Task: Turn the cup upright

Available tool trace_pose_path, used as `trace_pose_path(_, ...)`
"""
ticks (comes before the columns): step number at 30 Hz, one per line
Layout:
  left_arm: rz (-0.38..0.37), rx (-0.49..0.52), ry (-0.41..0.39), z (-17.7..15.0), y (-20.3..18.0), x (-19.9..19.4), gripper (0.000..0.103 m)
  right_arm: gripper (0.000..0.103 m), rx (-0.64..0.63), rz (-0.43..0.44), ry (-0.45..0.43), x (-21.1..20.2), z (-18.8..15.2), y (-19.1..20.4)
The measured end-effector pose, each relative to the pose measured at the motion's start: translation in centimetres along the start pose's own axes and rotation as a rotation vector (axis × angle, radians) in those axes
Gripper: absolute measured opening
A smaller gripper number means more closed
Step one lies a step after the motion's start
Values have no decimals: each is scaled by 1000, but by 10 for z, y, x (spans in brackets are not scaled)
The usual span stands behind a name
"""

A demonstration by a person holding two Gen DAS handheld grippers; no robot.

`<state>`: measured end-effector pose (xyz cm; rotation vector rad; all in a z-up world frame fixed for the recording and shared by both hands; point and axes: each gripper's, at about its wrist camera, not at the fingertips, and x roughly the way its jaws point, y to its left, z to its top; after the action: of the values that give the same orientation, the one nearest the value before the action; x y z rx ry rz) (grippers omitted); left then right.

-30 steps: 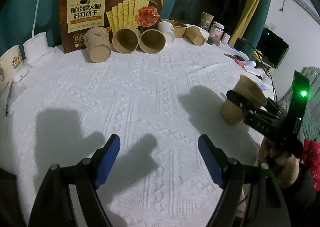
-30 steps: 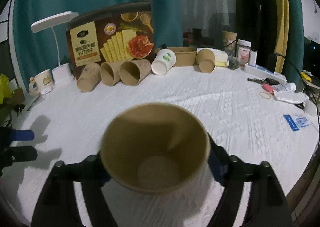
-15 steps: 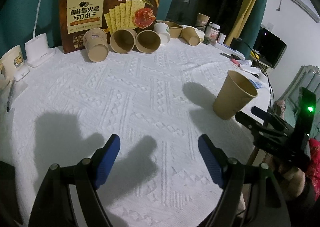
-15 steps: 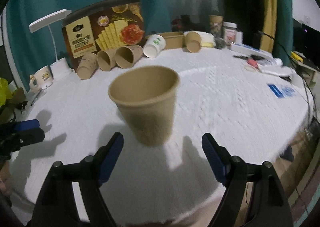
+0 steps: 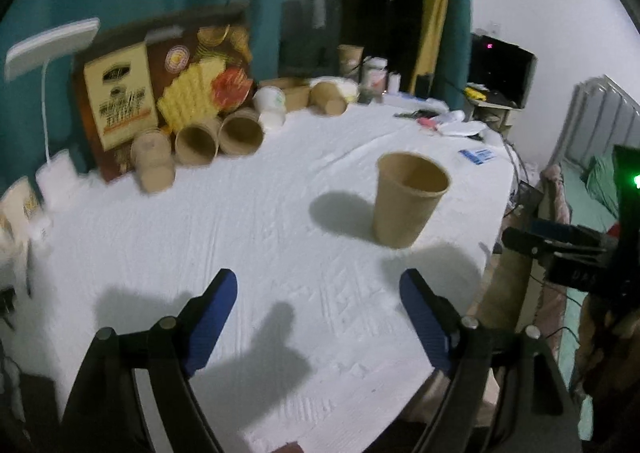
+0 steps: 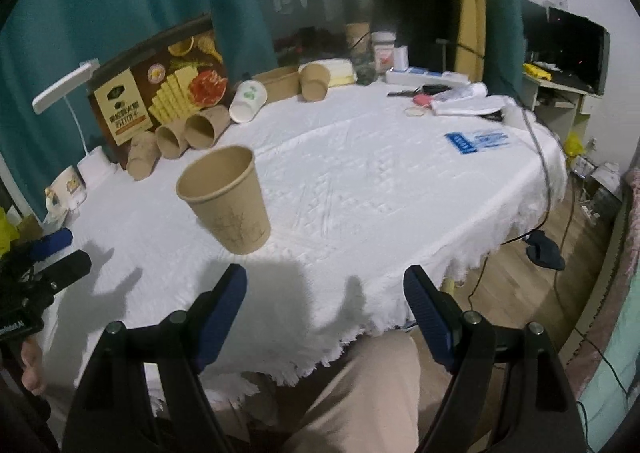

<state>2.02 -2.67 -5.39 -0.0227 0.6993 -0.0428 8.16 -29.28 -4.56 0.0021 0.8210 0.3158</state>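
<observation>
A tan paper cup (image 5: 408, 199) stands upright, mouth up, on the white quilted cloth of the tabletop (image 5: 256, 221), near its front right edge and free of both claws. The left claw (image 5: 318, 317) hangs over the near part of the cloth with its blue-padded jaws wide apart and nothing between them. The right claw (image 6: 325, 311) sits past the fringed edge of the tabletop, jaws likewise spread and empty, the cup (image 6: 224, 205) ahead and to its left. At the far edge, several brown paper cups (image 5: 198, 143) lie on their sides before a brown cracker box (image 5: 160, 93), beside a white desk lamp (image 5: 48, 53).
</observation>
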Motion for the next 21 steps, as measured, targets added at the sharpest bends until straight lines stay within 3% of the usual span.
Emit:
trace_pose_path(5, 24, 9, -109, 16, -8, -21, 94, 79, 10, -12, -55, -30, 12, -7)
trace_pose_path(21, 28, 67, -393, 56, -30, -100, 98, 80, -54, -20, -268, -120, 53, 6)
